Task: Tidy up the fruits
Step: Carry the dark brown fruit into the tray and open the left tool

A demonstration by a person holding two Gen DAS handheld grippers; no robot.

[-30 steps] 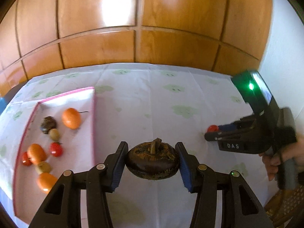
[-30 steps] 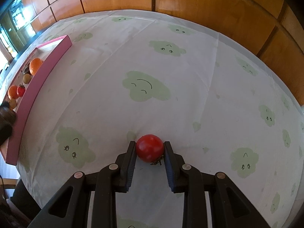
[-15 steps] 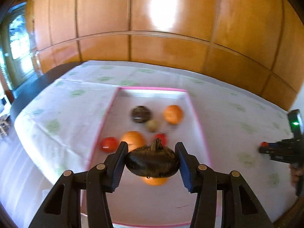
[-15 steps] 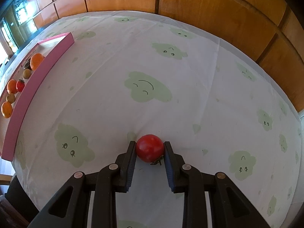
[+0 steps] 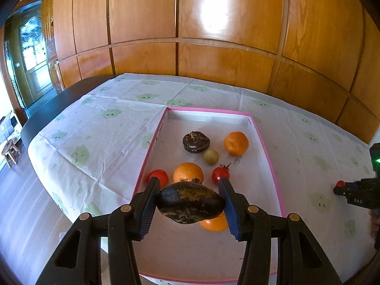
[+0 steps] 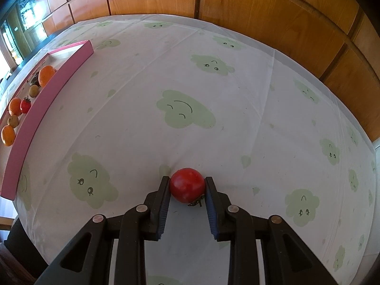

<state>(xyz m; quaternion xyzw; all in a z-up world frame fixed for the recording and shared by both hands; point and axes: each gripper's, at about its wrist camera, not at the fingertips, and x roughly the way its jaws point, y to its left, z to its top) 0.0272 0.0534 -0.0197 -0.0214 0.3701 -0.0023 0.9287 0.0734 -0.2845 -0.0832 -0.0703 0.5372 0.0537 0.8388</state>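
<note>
My left gripper (image 5: 189,201) is shut on a dark brown, wrinkled fruit (image 5: 190,203) and holds it over the near half of a pink-rimmed tray (image 5: 268,156). In the tray lie a second dark fruit (image 5: 196,142), three oranges (image 5: 236,143) (image 5: 188,172) (image 5: 213,223), two red tomatoes (image 5: 158,177) (image 5: 220,174) and a small yellow-green fruit (image 5: 211,157). My right gripper (image 6: 187,186) is shut on a red tomato (image 6: 187,184) that rests on the tablecloth. The same tray (image 6: 47,104) shows at the far left of the right wrist view.
A white tablecloth (image 6: 213,109) with green cloud faces covers the table, which stands against a wood-panelled wall (image 5: 213,35). The table's edge (image 5: 35,147) drops to the floor on the left, where a small stool (image 5: 9,152) stands. The right gripper's body (image 5: 361,194) shows at the right.
My left gripper has swung left with the dark fruit, from bare cloth to above the tray, then kept still. The right gripper and its tomato have not moved.
</note>
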